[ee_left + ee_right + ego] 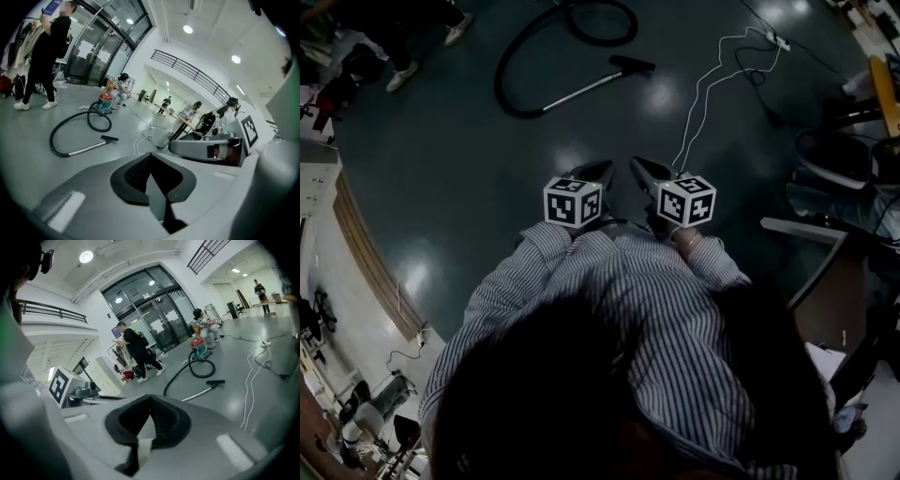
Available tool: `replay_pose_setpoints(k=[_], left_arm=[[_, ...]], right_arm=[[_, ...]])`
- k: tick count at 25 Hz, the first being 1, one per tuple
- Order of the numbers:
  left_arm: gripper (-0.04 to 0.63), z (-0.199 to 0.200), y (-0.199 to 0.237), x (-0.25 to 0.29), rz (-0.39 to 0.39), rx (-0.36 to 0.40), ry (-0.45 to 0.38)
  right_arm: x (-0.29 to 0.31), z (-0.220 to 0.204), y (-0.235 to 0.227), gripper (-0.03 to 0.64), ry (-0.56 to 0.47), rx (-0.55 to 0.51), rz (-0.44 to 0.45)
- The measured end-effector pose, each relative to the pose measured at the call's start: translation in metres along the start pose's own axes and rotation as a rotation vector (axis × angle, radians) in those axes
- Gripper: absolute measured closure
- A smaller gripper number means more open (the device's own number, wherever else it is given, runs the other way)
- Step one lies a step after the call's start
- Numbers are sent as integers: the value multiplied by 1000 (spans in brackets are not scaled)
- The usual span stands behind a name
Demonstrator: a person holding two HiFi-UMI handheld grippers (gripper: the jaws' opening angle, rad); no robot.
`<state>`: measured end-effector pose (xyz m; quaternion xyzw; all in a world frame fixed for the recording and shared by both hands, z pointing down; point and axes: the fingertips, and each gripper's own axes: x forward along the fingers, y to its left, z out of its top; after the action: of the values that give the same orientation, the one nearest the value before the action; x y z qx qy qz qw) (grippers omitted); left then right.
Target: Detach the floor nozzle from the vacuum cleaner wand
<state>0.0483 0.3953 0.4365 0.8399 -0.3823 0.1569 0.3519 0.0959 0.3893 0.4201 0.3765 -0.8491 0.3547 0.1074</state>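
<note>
Pinstriped dark-and-white shirt [647, 309], grey left claw [602, 172] and right claw [642, 167] (black-and-white marker cube [573, 202] on each)

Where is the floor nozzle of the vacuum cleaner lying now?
In the head view the floor nozzle lies on the floor at top centre, on the wand's end, left of the white cable.

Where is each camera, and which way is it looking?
Head view: on the person's head, looking down at the floor; striped sleeves, left gripper and right gripper show.
Left gripper view: on the left gripper, facing across the floor; its shut jaws show.
Right gripper view: on the right gripper, facing likewise; its shut jaws show.
Shared: all three see the floor nozzle.
</note>
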Motion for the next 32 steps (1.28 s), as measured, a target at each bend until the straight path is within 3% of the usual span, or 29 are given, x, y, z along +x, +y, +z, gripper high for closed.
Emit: replay_pose_setpoints(k=[5, 9, 13, 17, 22, 32], left_arm=[[589, 17, 17, 35, -58, 15, 41], [589, 54, 55, 66, -67, 34, 50], [589, 106, 105, 89, -63, 20, 45], [589, 177, 157, 109, -111, 29, 19], [589, 247, 219, 139, -99, 56, 27], [588, 278, 266, 191, -89, 15, 103]], right_arm=[[24, 19, -34, 615, 5, 11, -37], [62, 49, -63, 615, -6, 38, -60], [111, 99, -87, 615, -33, 69, -78], [165, 155, -107, 615, -33, 58, -82], [223, 219, -134, 615, -58, 81, -115], [275, 261, -175, 615, -26, 139, -134]])
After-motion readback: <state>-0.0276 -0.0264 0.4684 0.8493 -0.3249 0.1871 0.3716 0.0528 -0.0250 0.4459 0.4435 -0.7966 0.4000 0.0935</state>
